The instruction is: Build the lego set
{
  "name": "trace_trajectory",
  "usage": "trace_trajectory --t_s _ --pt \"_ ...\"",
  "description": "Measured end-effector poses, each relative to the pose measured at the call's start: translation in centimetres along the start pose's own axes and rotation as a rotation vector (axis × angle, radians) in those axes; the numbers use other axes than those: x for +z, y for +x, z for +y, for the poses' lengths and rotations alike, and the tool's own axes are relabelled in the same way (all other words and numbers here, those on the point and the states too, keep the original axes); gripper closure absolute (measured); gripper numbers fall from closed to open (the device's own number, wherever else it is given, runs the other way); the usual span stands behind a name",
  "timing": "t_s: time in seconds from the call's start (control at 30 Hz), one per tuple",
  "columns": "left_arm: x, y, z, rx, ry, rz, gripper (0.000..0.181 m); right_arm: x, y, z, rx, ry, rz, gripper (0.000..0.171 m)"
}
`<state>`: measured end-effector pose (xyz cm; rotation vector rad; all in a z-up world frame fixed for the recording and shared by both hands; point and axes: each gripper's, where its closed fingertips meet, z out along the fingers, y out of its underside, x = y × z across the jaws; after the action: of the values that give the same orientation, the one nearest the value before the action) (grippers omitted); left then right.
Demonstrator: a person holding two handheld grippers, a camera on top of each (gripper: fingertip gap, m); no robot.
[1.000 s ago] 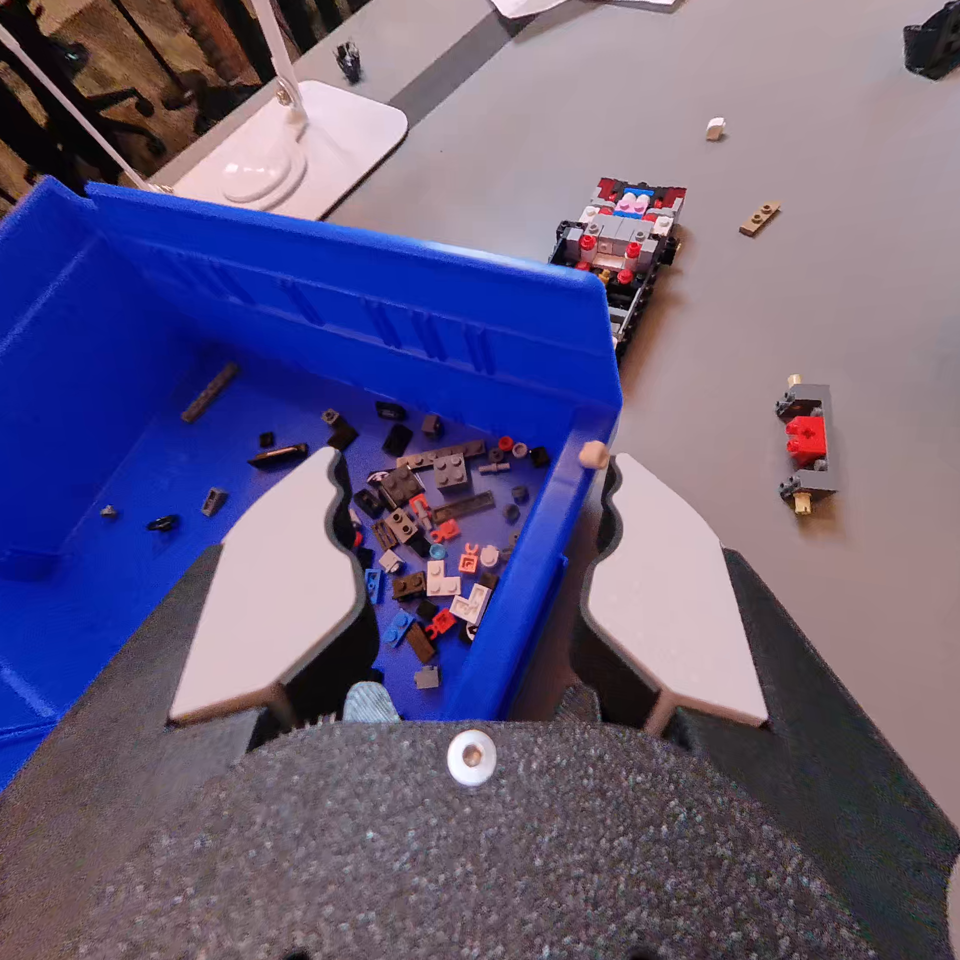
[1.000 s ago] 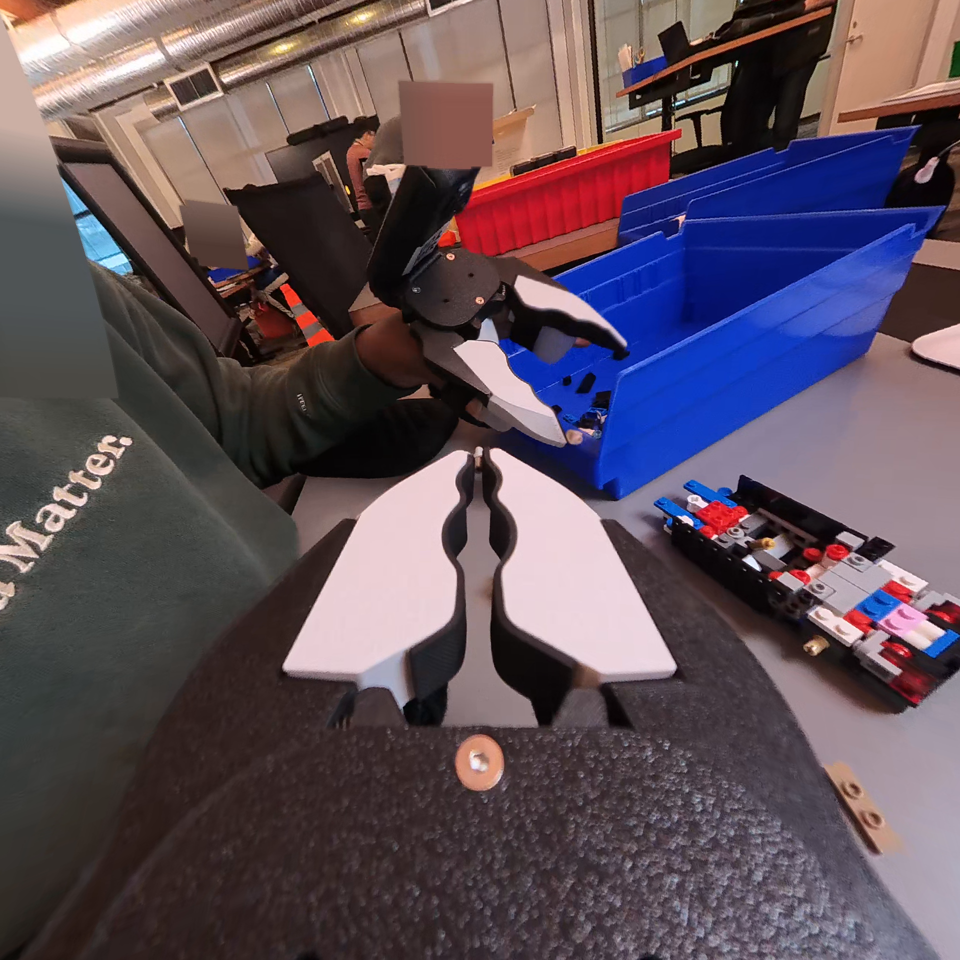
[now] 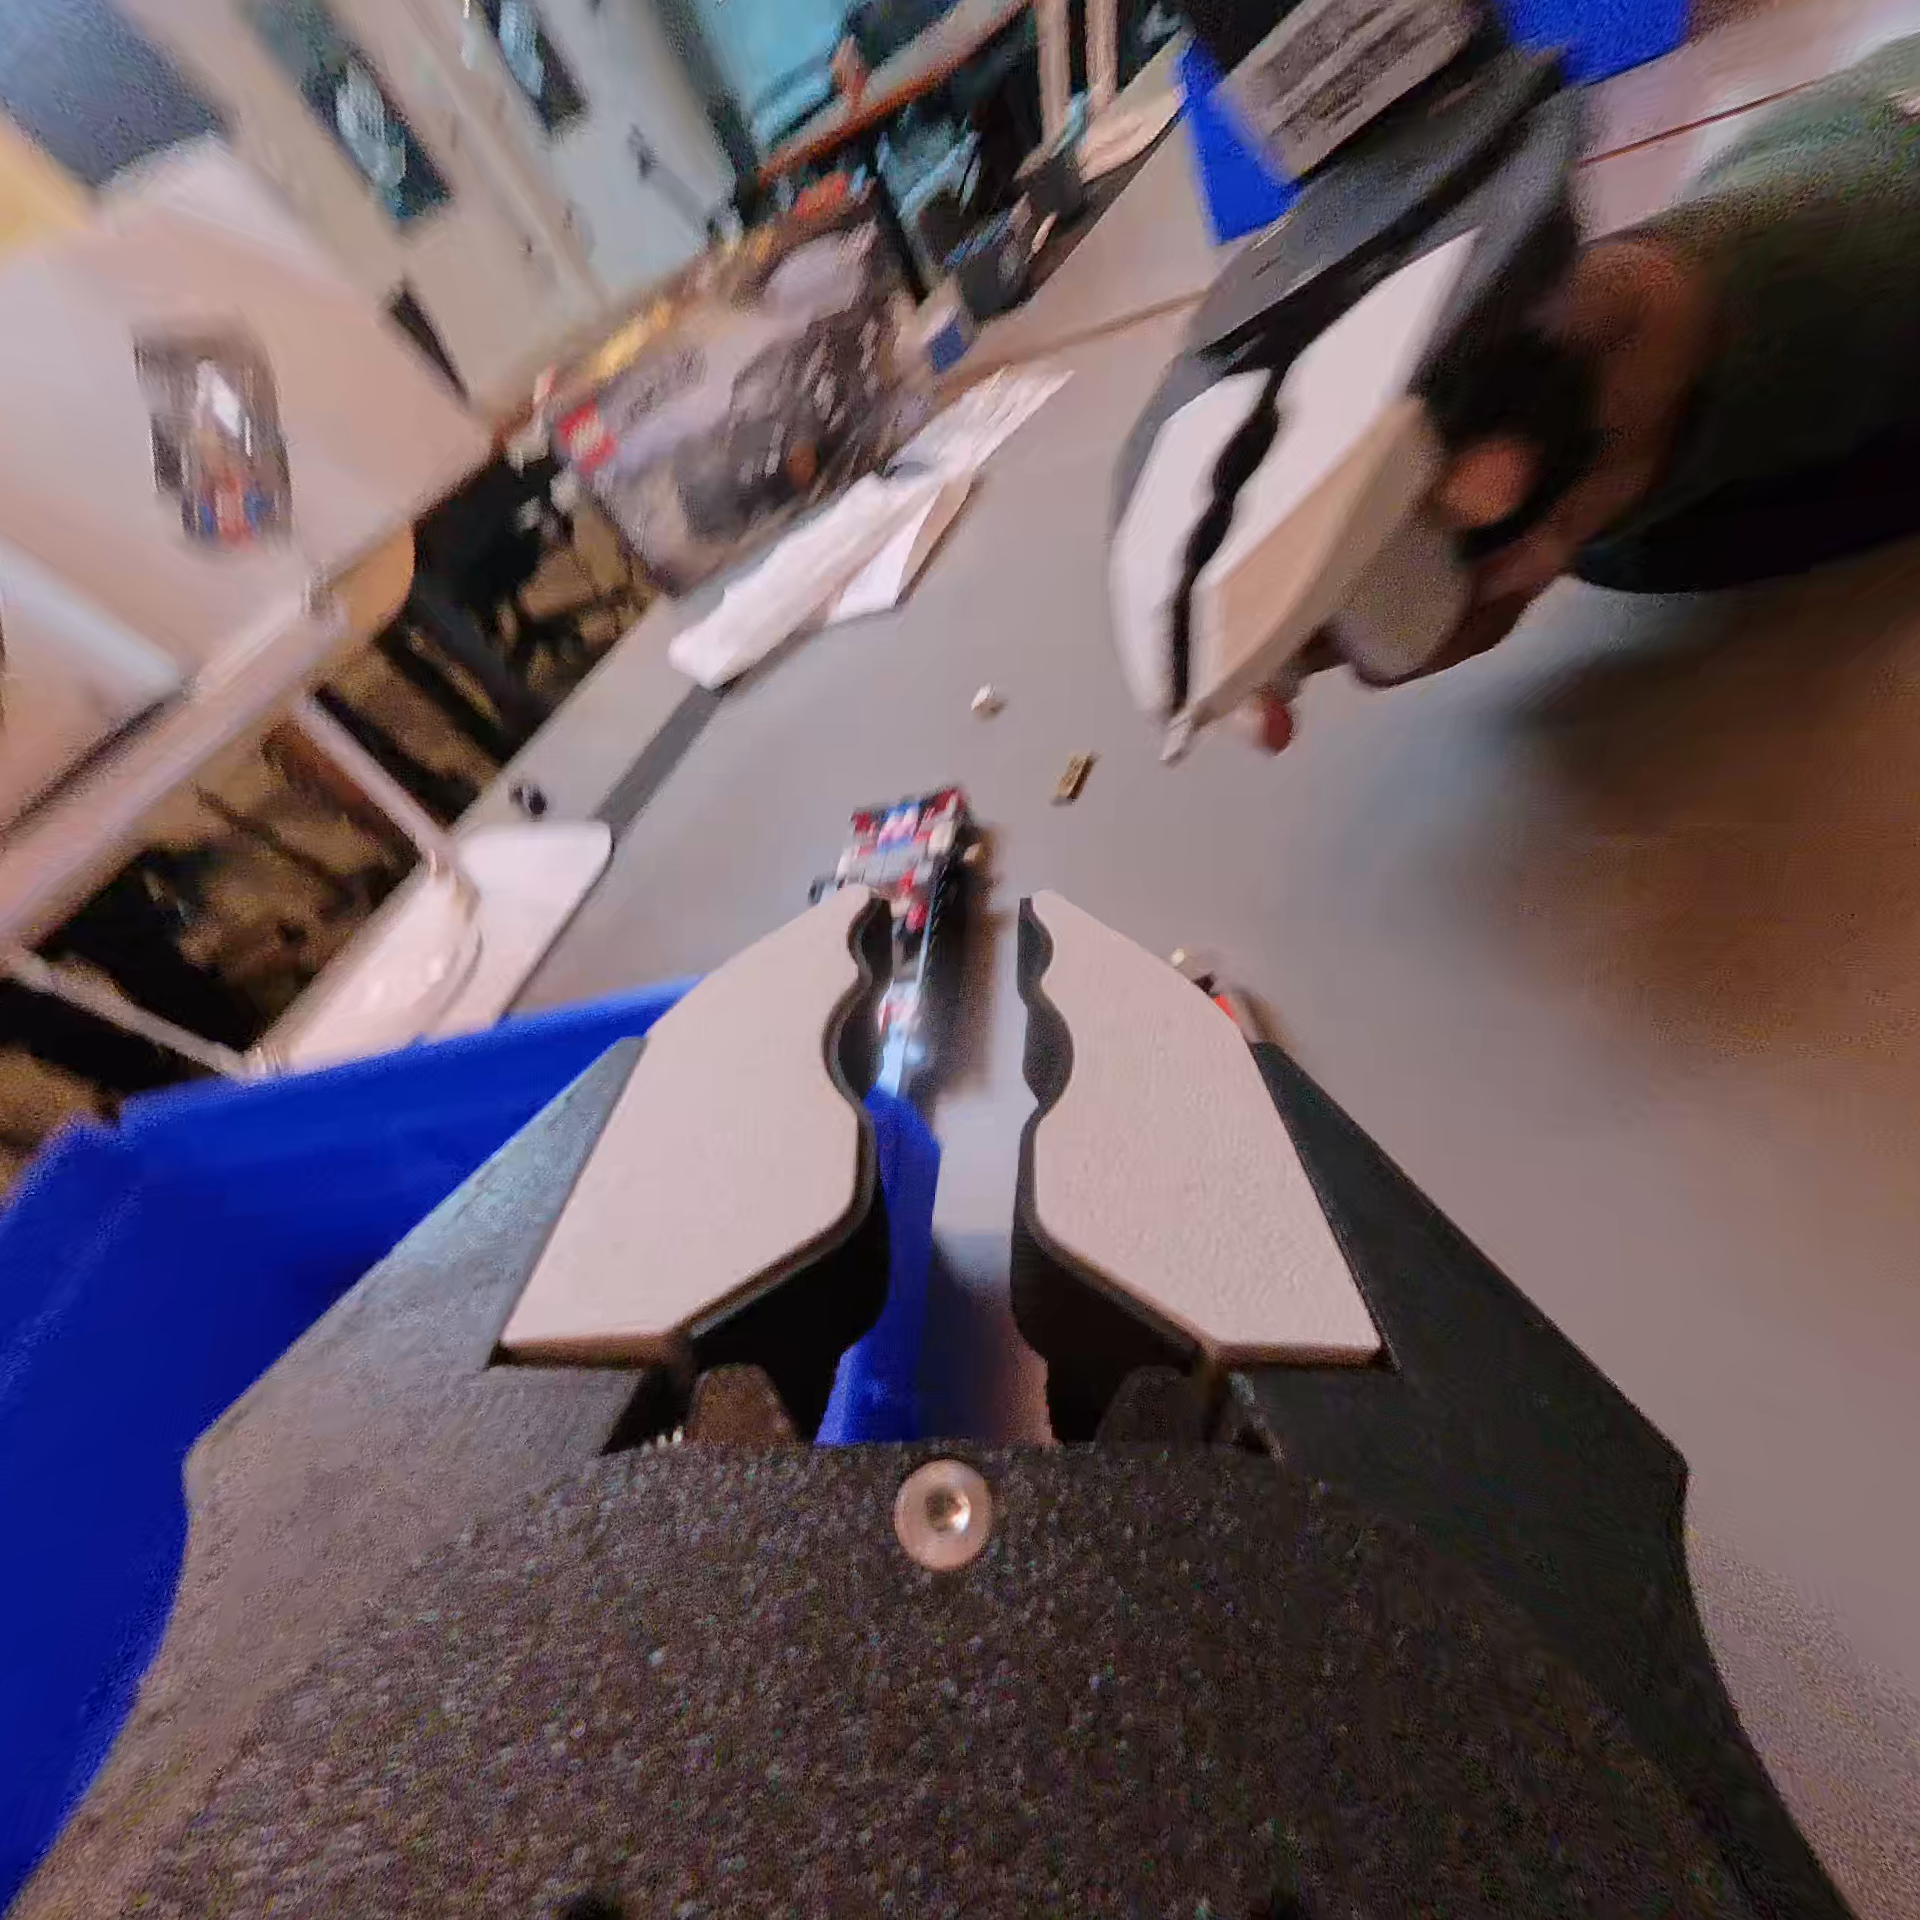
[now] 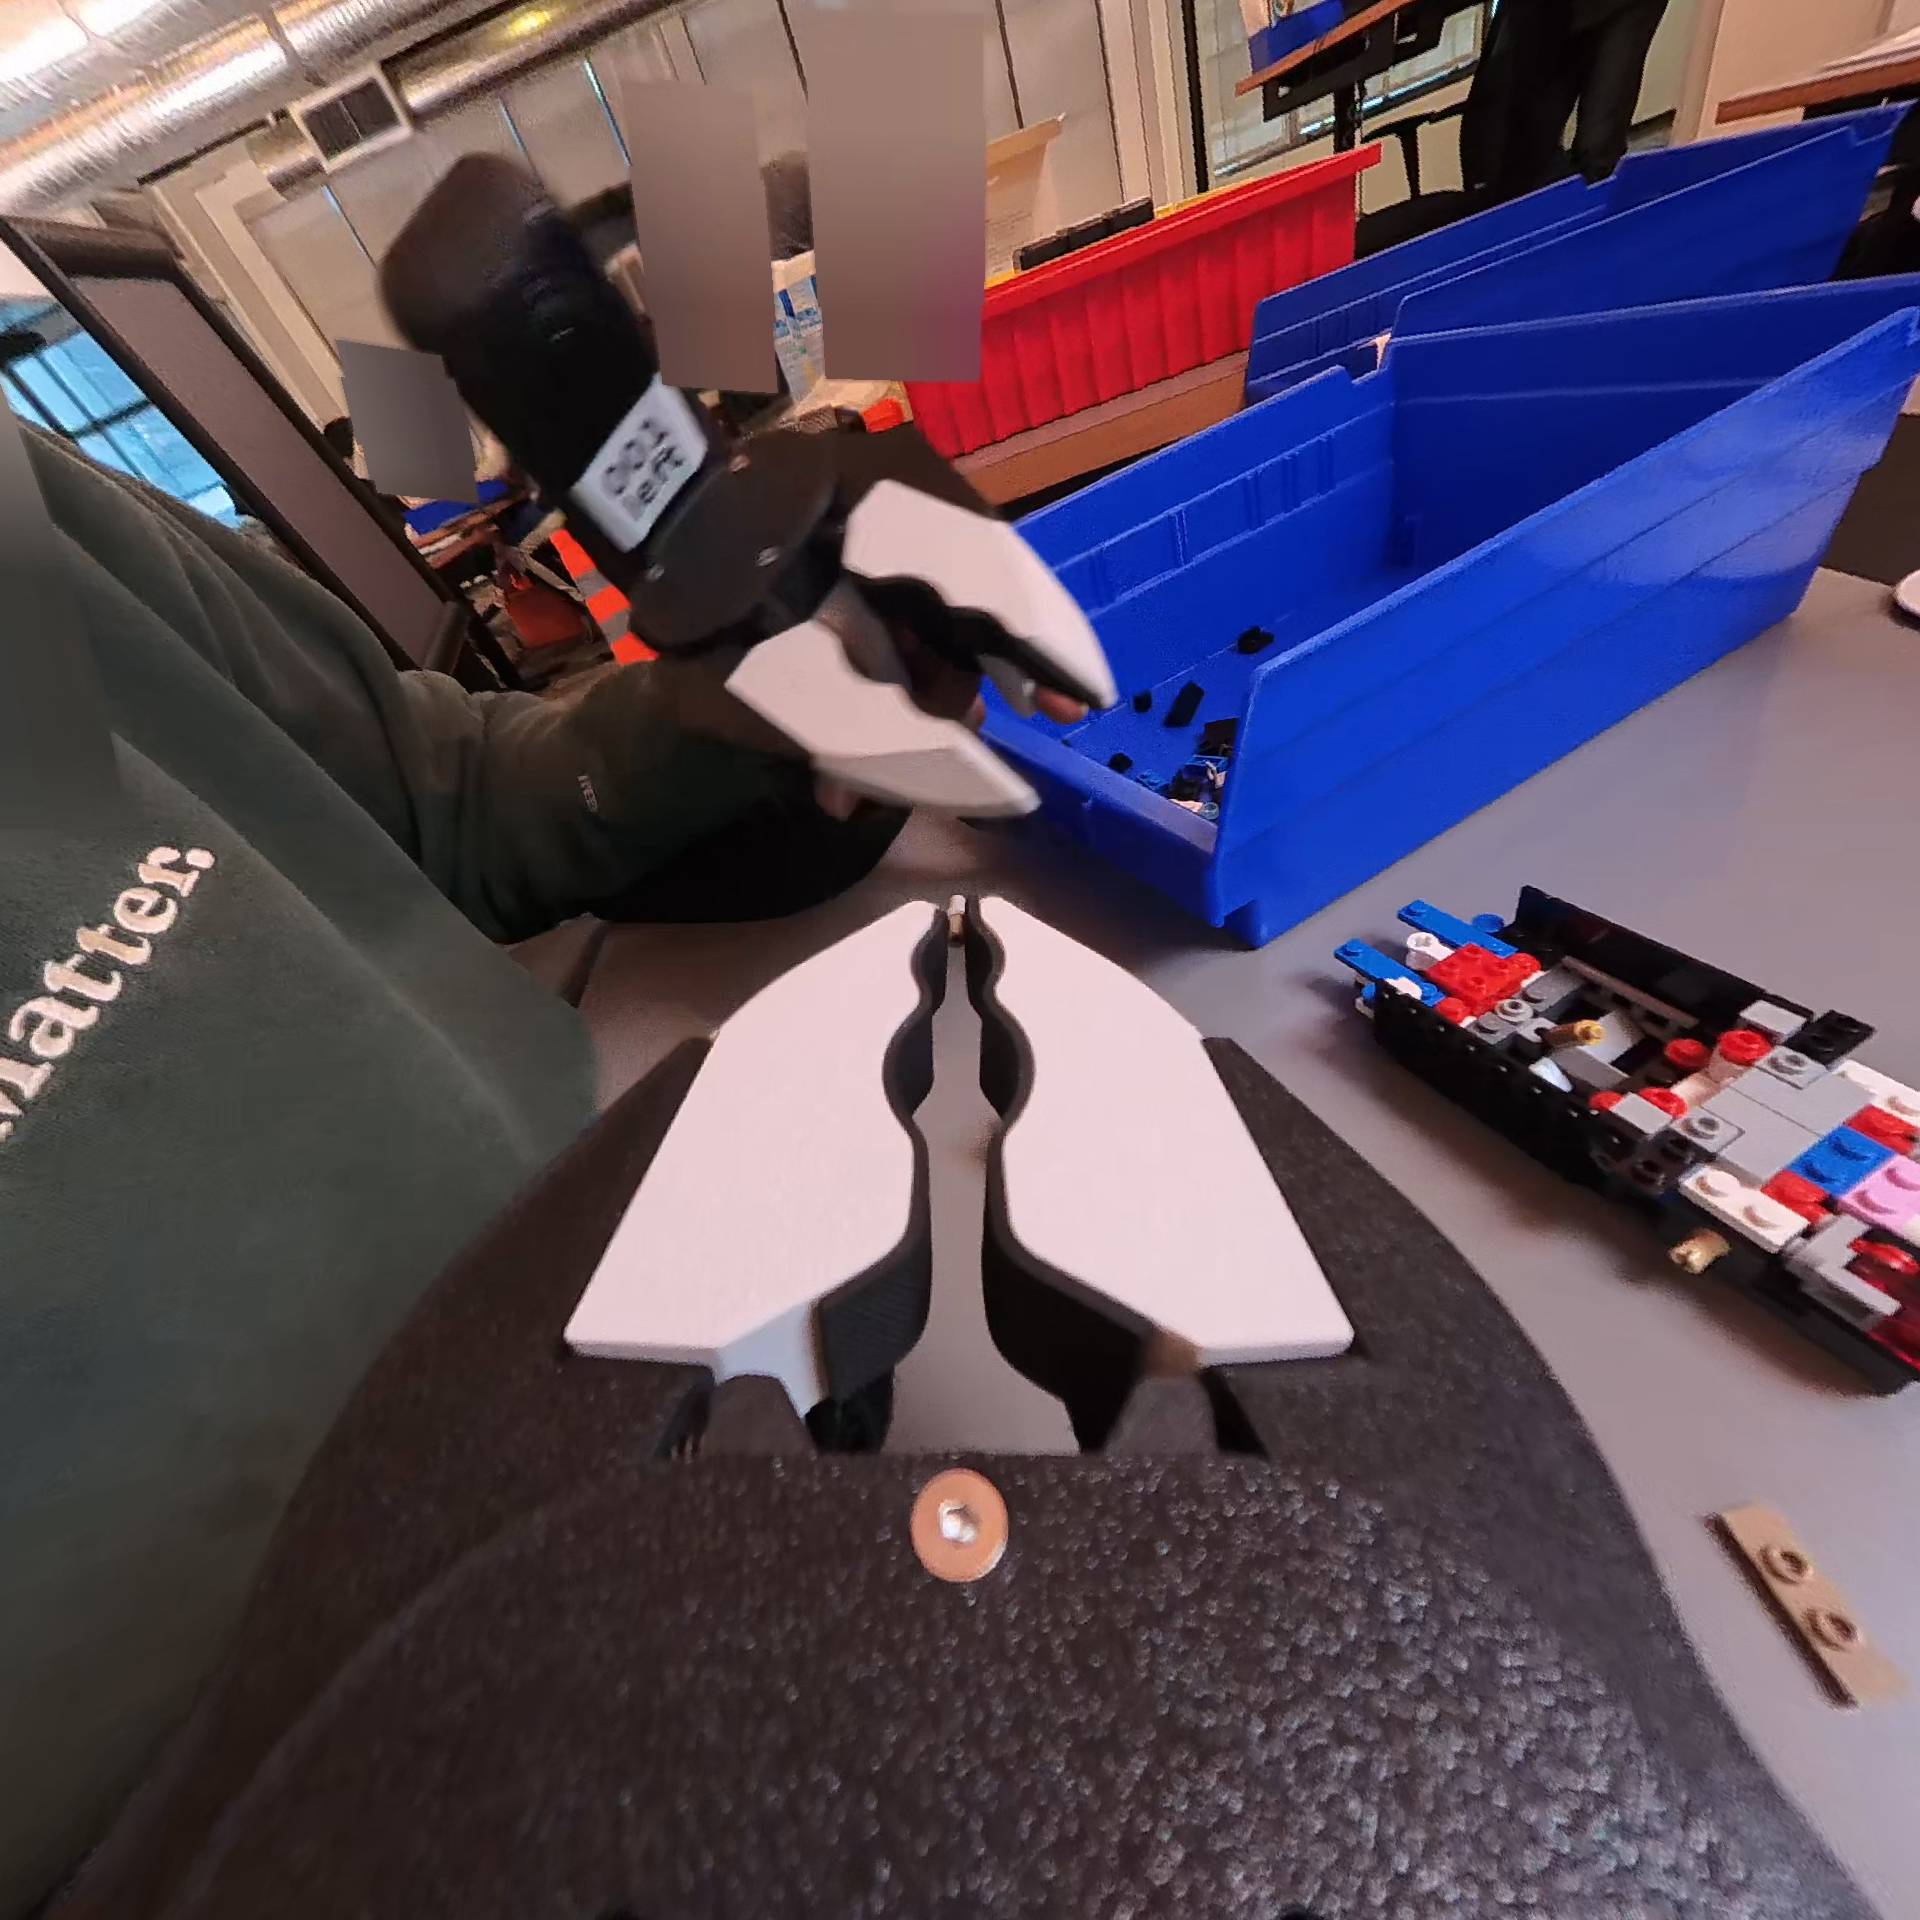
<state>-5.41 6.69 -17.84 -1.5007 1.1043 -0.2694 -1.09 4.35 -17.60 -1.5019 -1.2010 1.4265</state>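
Observation:
The part-built lego car (image 4: pixel 1662 1101) lies on the grey table at the right; it also shows, blurred, ahead of my left gripper (image 3: pixel 904 842). My right gripper (image 4: pixel 957 920) is shut on a small pale lego piece (image 4: pixel 956 914) at its tips, held above the table near the person's green sleeve. It also shows at the upper right of the left wrist view (image 3: pixel 1174 727). My left gripper (image 3: pixel 945 909) is open with a narrow gap and nothing between the fingers. It hovers over the near end of the blue bin (image 4: pixel 1455 727), and shows there in the right wrist view (image 4: pixel 1060 748).
The blue bin (image 3: pixel 312 1195) holds several loose small pieces. A tan two-stud plate (image 4: pixel 1797 1600) lies on the table near my right gripper, also seen in the left wrist view (image 3: pixel 1073 774). A small white piece (image 3: pixel 985 701) lies farther off. More blue bins and a red bin (image 4: pixel 1143 312) stand behind. The tan two-stud plate (image 4: pixel 1797 1600) sits 15 centimetres or so from the ends of my right fingers. Look for it in the left wrist view (image 3: pixel 1080 768) too.
My left gripper has lifted and tilted up away from the bin's inside, and its jaws have narrowed. The tan bit at its right fingertip no longer shows. My right gripper has barely moved.

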Motion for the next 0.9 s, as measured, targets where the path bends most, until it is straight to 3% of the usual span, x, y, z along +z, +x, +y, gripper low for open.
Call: trace_trajectory --t_s 0.1,0.2,0.43,0.5,0.6,0.7,0.83,0.9 --pt "0.1 2.9 -2.2 0.184 0.099 0.023 0.164 0.4 -0.4 0.1 0.083 0.015 -0.041 0.168" --pt "0.8 4.5 -2.2 0.289 0.081 0.023 0.169 0.7 -0.8 0.1 0.174 0.041 -0.102 0.168" --pt "0.7 4.2 -2.2 0.248 0.074 0.028 0.178 0.9 -1.1 -0.2 0.191 0.056 -0.122 0.168" --pt "0.2 1.7 -1.8 0.239 0.032 -0.075 0.178 0.5 -0.2 -0.2 0.162 0.061 -0.071 0.165" --pt "-1.5 -5.3 2.3 -0.019 -0.173 -0.305 0.178 0.2 1.4 1.5 0.036 -0.069 0.037 0.151" --pt "-2.6 -7.4 7.3 -0.300 -0.370 -0.301 0.172 0.6 2.6 4.7 -0.203 -0.281 0.147 0.147" --pt "-2.9 -6.4 9.8 -0.373 -0.510 -0.234 0.136 1.2 3.1 7.7 -0.408 -0.459 0.198 0.140" --pt "-2.8 -6.0 10.0 -0.347 -0.527 -0.225 0.135 1.4 3.1 8.3 -0.460 -0.494 0.200 0.136"
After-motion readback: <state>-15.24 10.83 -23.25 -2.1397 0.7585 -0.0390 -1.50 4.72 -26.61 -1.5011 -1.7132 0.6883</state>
